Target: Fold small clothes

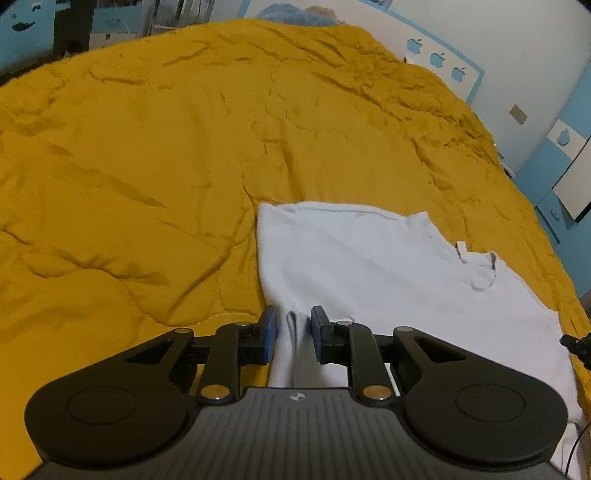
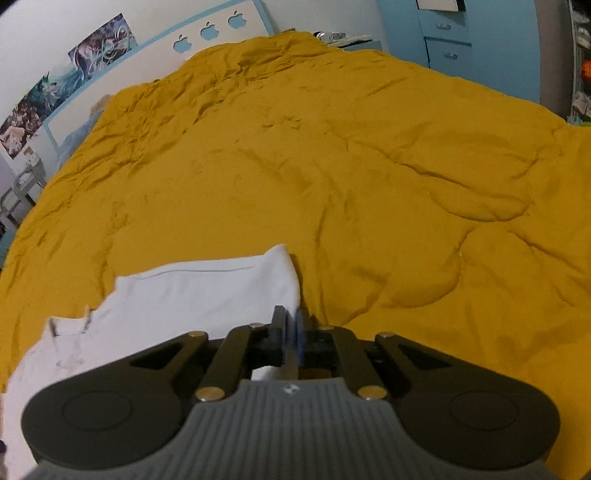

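A white small garment (image 1: 369, 266) lies flat on a mustard-yellow bedspread (image 1: 147, 166), with its collar and a label toward the right in the left wrist view. My left gripper (image 1: 294, 330) is at the garment's near left edge, its blue pads pinching a bunched ridge of the white cloth. In the right wrist view the same garment (image 2: 192, 295) spreads to the left over the bedspread (image 2: 369, 184). My right gripper (image 2: 291, 332) is at the garment's near right edge, its pads almost together on a thin fold of white cloth.
The wrinkled bedspread covers the whole bed. A white headboard with blue apple cut-outs (image 2: 208, 31) stands at the far end, posters (image 2: 55, 85) hang on the wall beside it, and blue drawers (image 2: 447, 33) stand at the far right.
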Motion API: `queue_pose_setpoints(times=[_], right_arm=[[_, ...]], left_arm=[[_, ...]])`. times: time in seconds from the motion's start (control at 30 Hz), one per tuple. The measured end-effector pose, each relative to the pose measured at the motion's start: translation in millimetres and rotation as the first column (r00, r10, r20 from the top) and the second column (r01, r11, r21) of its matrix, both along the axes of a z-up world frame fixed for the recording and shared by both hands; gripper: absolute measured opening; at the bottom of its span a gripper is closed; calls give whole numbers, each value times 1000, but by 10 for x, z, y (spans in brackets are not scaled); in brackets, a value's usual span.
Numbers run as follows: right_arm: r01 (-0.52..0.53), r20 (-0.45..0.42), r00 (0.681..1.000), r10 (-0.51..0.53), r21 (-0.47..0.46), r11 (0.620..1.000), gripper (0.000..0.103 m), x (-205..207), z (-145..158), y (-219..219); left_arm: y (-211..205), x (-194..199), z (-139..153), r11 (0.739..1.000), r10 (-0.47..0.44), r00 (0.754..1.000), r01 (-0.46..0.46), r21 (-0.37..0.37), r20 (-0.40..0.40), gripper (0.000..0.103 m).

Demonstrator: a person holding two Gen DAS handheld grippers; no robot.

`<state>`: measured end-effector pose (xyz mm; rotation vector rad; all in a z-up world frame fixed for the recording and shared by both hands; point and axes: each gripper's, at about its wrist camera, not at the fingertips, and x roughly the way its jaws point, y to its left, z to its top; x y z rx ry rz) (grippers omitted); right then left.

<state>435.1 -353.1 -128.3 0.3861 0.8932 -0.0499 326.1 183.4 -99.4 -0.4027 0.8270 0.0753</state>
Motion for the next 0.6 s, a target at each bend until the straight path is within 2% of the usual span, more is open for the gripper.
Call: queue_pose_setpoints(times=[0.07,0.1,0.13,0.17,0.2,0.37,0.5,0.6], right_arm=[[-25,15,1000,25,15,1000,6,-135,139,-42],[-45,18,999,45,16,999,10,-187,194,-14],[-66,19,998,66,19,998,14,-275,258,-35],[-86,20,996,86,28,996,25,-401,318,-59],[-110,20,994,110,40,993,29,-544,376,-83],[-225,-7,974,225,17,974,28,-1153,490,-103],[-337,-40,941,335,-92,937,28,-1552,412,25],[-371,-42,928,371,-231,900,26,-1655,373,156]], left_arm=[[14,-83,76,1000,-21,1000,21,7,8,22],[21,-130,110,999,-31,1000,31,11,5,23],[23,-178,136,999,-40,999,40,17,2,24],[19,-229,157,998,-52,999,52,24,-6,27],[21,-273,165,998,-60,998,61,29,-17,31],[-10,-516,151,994,-92,994,95,46,-59,32],[-52,-689,189,992,-93,993,98,76,-66,32],[-50,-787,284,992,-84,995,88,85,-49,32]])
